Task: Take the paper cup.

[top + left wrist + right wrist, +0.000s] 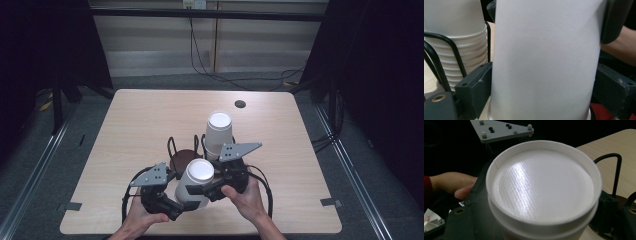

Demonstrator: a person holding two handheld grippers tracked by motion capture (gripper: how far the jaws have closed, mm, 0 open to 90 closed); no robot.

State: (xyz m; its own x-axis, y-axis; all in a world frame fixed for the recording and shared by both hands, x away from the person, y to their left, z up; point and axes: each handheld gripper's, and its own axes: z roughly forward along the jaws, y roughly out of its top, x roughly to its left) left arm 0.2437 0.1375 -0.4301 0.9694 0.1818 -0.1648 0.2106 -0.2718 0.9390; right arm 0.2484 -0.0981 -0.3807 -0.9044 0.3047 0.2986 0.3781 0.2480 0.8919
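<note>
An upside-down white paper cup (199, 176) stands off the table near its front, held from both sides. My left gripper (184, 205) is shut on its lower wall; in the left gripper view the cup wall (544, 57) sits pressed between the two black jaws. My right gripper (200, 190) is shut on the cup higher up. The right gripper view looks down on the cup's recessed base (541, 182), with a second rim nested just below it. A stack of upside-down white cups (219, 134) stands in a black wire rack (175, 147) just behind.
The rack has a brown round base (181, 159) and wire loops (454, 50) around the stacked cups (456, 37). A dark round hole (240, 104) sits in the table (140, 115) near its far edge. The left gripper's grey plate (501, 130) shows in the right gripper view.
</note>
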